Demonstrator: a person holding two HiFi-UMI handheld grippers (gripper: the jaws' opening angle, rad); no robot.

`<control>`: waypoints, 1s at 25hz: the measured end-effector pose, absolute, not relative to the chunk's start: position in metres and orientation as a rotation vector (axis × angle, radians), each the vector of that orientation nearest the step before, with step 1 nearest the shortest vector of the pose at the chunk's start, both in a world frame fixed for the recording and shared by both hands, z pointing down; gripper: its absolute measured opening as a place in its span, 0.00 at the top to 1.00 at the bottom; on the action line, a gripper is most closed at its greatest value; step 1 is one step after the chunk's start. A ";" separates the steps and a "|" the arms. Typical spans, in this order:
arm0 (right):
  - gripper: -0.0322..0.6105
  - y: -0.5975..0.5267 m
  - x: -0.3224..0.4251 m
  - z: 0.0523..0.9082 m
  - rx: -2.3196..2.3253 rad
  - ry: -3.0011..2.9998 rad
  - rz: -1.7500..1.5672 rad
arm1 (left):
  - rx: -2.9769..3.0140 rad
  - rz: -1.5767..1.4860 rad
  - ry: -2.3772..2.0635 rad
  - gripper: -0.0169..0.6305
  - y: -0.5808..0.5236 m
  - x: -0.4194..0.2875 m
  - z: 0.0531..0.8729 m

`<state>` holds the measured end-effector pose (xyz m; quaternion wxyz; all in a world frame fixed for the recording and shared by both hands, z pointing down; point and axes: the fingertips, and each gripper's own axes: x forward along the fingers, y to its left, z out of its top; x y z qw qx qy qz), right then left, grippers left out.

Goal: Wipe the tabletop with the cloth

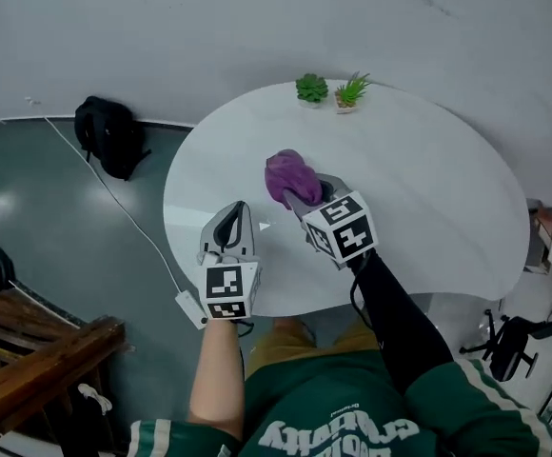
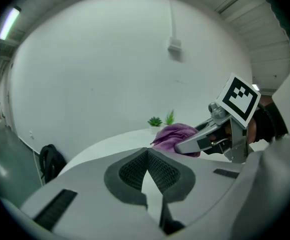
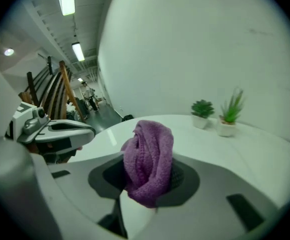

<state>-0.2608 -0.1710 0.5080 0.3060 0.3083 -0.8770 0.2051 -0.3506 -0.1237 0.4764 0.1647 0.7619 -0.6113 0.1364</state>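
A bunched purple cloth (image 1: 288, 177) (image 3: 149, 161) is clamped between the jaws of my right gripper (image 1: 306, 201) (image 3: 148, 184), just above the middle of the round white table (image 1: 428, 198). In the left gripper view the cloth (image 2: 172, 135) shows beside the right gripper's body. My left gripper (image 1: 231, 228) (image 2: 147, 171) hovers over the table's front left part, to the left of the cloth; its jaws are shut together with nothing between them.
Two small potted plants (image 1: 311, 89) (image 1: 349, 93) stand at the table's far edge. A black backpack (image 1: 110, 135) lies on the floor at left, with a white cable (image 1: 124, 212) running past. A wooden bench (image 1: 38, 350) is at lower left.
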 end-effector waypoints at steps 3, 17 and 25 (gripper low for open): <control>0.72 -0.178 -0.181 0.514 0.947 -2.262 0.578 | 2.240 0.385 -1.646 0.97 -0.136 -0.283 0.476; 0.72 -0.150 0.152 0.489 1.257 -2.190 0.564 | 2.453 0.424 -1.477 0.97 -0.131 0.023 0.432; 0.72 -0.129 0.364 0.484 1.418 -2.066 0.496 | 2.501 0.425 -1.353 0.97 -0.128 0.203 0.434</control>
